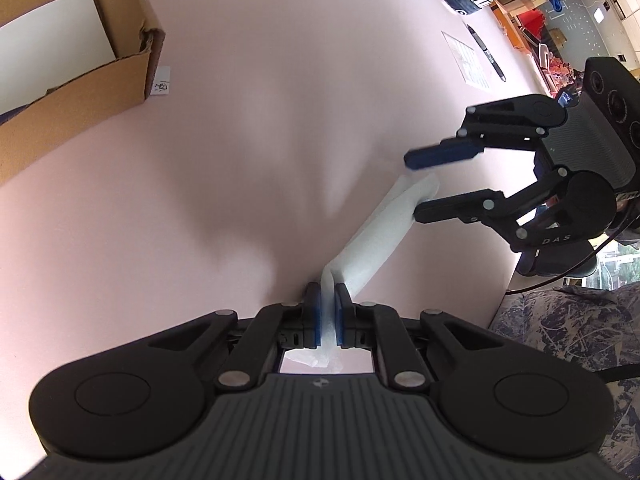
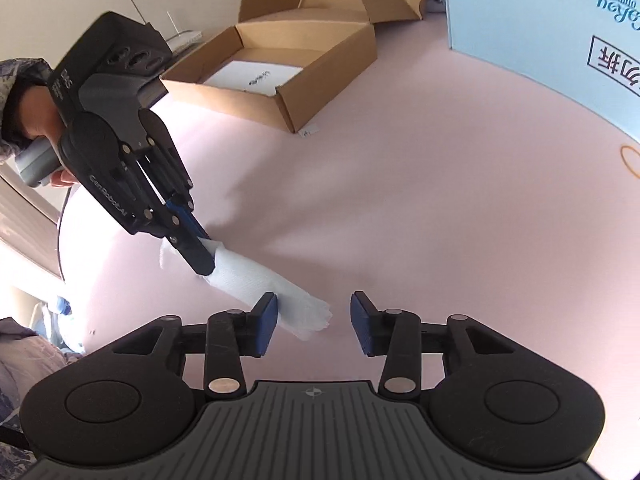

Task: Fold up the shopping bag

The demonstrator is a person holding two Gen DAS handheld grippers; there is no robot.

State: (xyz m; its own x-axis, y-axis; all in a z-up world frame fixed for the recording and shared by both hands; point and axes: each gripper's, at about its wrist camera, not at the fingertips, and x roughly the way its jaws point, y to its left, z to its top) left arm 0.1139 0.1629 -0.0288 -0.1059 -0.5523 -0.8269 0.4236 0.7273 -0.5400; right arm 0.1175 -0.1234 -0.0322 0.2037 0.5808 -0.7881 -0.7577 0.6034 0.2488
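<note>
- The left gripper [image 1: 328, 312] has its two blue pads pressed together on one end of the shopping bag [image 1: 380, 232], a white bag bunched into a long narrow strip.
- The right gripper [image 2: 314, 320] has its jaws parted, and no pad presses on the bag. In the left wrist view, the far end of the strip lies between its two fingers; in the right wrist view, that loose end lies just beside the left-hand blue pad [image 2: 269, 320].
- The strip lies across the pale pink table [image 2: 400, 200], running from the left gripper's pinch toward the right gripper.
- A hand [image 2: 44, 128] wraps the grey handle of the left gripper; a patterned sleeve edge shows beside it.
- Beyond the bag, well apart from it, an open, shallow cardboard box [image 2: 288, 76] sits on the table with a white sheet [image 2: 252, 76] lying flat inside.
- A small white label [image 2: 308, 131] lies on the table just beside the box's near corner.
- Farther from the bag, past the right gripper, a black pen [image 1: 486, 53] lies beside a printed card [image 1: 466, 60].
- A large light blue box [image 2: 540, 28] with printed lettering stands at the table's far side, well apart from the bag.
</note>
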